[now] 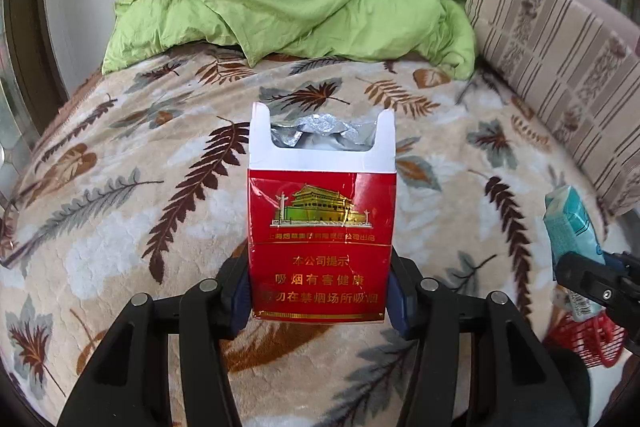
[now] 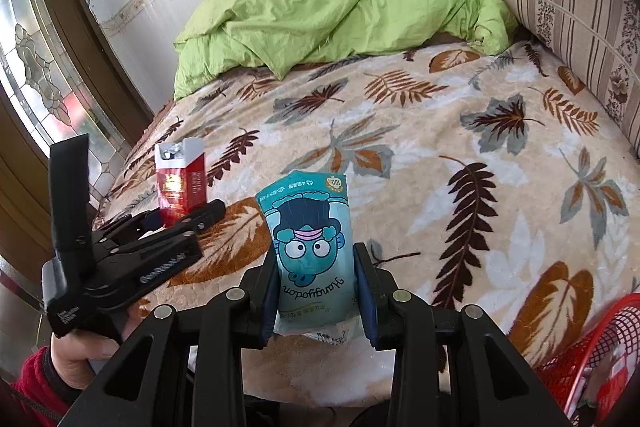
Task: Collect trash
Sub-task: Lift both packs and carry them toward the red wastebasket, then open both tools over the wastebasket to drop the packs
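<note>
While the left gripper (image 1: 320, 299) clamps the lower half of an upright red cardboard cigarette pack (image 1: 321, 223) with gold lettering, the pack's open white top and crumpled silver foil (image 1: 320, 133) stand clear beyond the blue finger pads (image 1: 242, 297), above the leaf-patterned fleece blanket (image 1: 120, 187). The right gripper (image 2: 318, 297) is closed on a teal plastic tissue packet (image 2: 310, 247) printed with a cartoon face, which sits upside down between its pads and reaches past the fingertips. From the right wrist view, the left gripper and its pack lie off to the left, well apart. A red mesh basket (image 2: 596, 351) sits at the right gripper's lower right, near the bed edge. A crumpled green quilt (image 1: 288, 15) lies far ahead of both.
</note>
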